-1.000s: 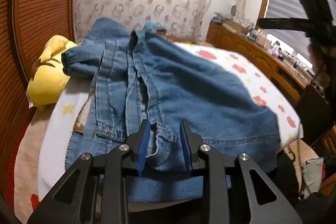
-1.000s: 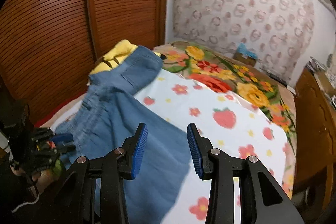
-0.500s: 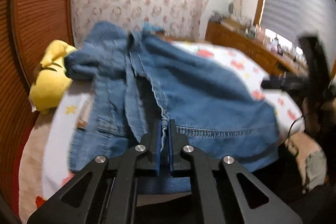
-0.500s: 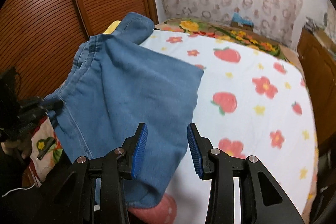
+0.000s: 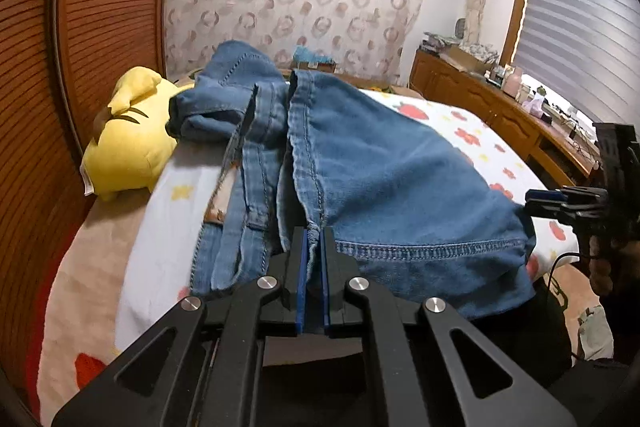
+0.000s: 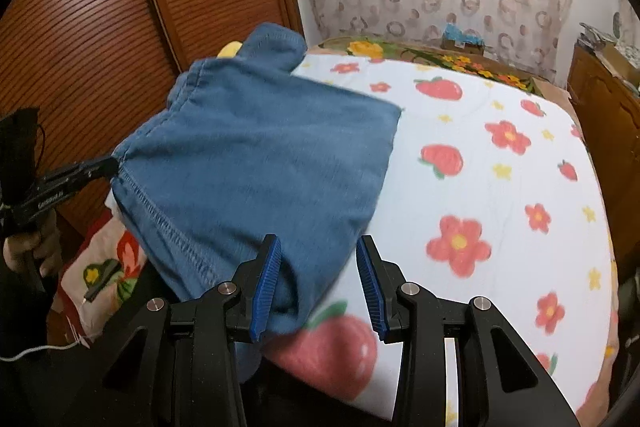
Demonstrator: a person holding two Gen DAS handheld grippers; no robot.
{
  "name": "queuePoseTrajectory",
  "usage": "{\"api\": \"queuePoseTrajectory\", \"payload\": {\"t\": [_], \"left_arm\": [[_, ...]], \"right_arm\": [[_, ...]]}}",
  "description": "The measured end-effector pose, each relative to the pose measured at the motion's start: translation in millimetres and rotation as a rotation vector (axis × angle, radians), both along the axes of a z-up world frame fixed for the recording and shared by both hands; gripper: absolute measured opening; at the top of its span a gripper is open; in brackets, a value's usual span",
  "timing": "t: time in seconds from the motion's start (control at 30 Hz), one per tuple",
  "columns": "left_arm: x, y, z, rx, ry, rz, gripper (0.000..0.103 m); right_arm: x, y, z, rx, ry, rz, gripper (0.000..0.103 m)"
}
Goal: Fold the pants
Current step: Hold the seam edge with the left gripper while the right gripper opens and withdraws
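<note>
Two grippers at work on the jeans (image 5: pixel 384 163), spread over the bed (image 6: pixel 500 163) in mid-frame. Left gripper (image 5: pixel 315 247), bottom centre of its view, jaws nipped tight on the hem seam, probably to anchor that corner for a fold. Right gripper (image 6: pixel 318 283), low centre, jaws half-wide astride the opposite corner, pads not pressing yet. Far denim bunched against a yellow plush toy (image 5: pixel 128 135) at upper left; waistband hard to make out.

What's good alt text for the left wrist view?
The left gripper is shut on the waistband corner of blue jeans lying on a strawberry-print bedsheet. A yellow plush toy lies at left, the right gripper at right.
</note>
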State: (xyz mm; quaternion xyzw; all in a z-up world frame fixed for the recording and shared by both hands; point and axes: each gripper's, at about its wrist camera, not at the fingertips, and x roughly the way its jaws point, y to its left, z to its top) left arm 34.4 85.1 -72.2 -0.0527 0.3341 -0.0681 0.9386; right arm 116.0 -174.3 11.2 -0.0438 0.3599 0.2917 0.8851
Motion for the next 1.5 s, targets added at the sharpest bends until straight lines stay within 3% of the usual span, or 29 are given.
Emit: {"api": "queuePoseTrajectory", "payload": {"t": [0.2,0.37,0.47,0.63,0.9,1.0,1.23,1.5], "left_arm": [[0.9,-3.6,-6.3,0.003,0.014,-0.007,0.007],[0.3,-5.2,-8.1,0.005,0.021,-0.016,0.007],[0.1,-4.6,-9.3,0.002,0.023,-0.016,0.007],[0.2,-3.5,-10.4,0.005,0.022,-0.01,0.007],[-2.7,-1.7,-15.1,0.017,0.035,-0.013,0.007],[-3.5,-0.5,-15.2,0.015,0.035,-0.012,0.007],[-5.6,1.0,-13.4,0.028,0.028,-0.014,0.007],[-7.1,-7.0,-2.0,0.027,0.015,-0.02,0.007]], "right_arm": [[-6.5,-0.5,-7.3,-0.022,0.013,0.025,0.039],[-0.6,9.6,-10.3,-0.03,0.028,0.04,0.006],[-5.9,9.4,-7.9,-0.014,0.024,0.035,0.001],[-26.4,2.1,-5.7,-0.01,0.02,0.041,0.001],[-21.9,-6.0,-7.6,0.041,0.042,0.019,0.001],[-22.8,-4.6,-1.0,0.024,0.026,-0.001,0.007],[-24.8,-11.0,17.3,0.037,-0.034,-0.051,0.033],[-12.3,-2.6,15.3,0.038,-0.034,-0.093,0.037]]}}
